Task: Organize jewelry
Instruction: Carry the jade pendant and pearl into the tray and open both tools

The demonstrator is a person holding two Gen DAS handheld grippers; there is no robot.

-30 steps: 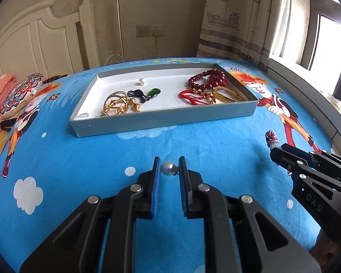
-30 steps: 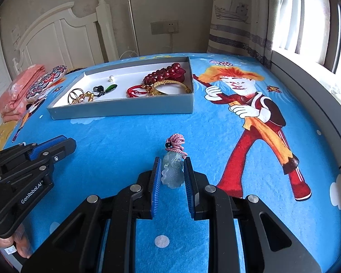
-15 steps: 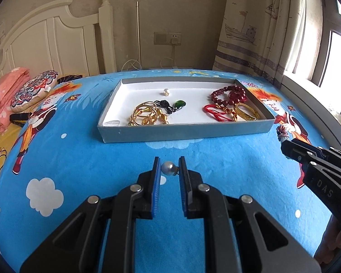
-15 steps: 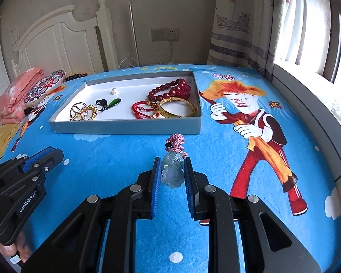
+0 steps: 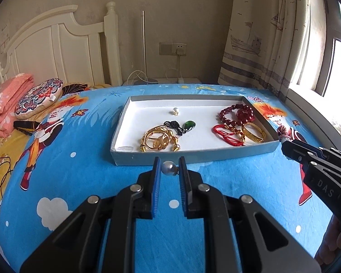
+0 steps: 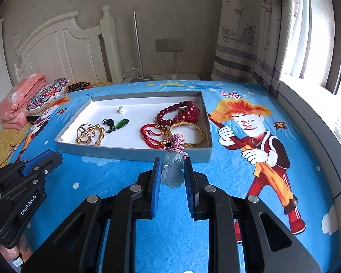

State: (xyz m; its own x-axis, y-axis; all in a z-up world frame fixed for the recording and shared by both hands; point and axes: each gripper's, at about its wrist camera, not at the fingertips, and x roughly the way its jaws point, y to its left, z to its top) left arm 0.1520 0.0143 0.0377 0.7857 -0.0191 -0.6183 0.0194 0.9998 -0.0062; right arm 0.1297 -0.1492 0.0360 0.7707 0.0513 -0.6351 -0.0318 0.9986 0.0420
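My left gripper is shut on a silvery pearl bead, held above the blue bedspread just in front of the grey tray. My right gripper is shut on a pale jade pendant with a pink knotted cord, near the tray's front right corner. In the tray lie gold rings, a green pendant on black cord, a small pearl, dark red beads, a red cord bracelet and a gold bangle. The right gripper also shows in the left wrist view.
A white headboard stands at the back left, with a folded pink blanket and a patterned cushion below it. A curtain and a window ledge run along the right. A black string lies at the left edge.
Both grippers have risen and moved toward the tray, each still holding its piece. The tray now sits closer and more centred in both views.
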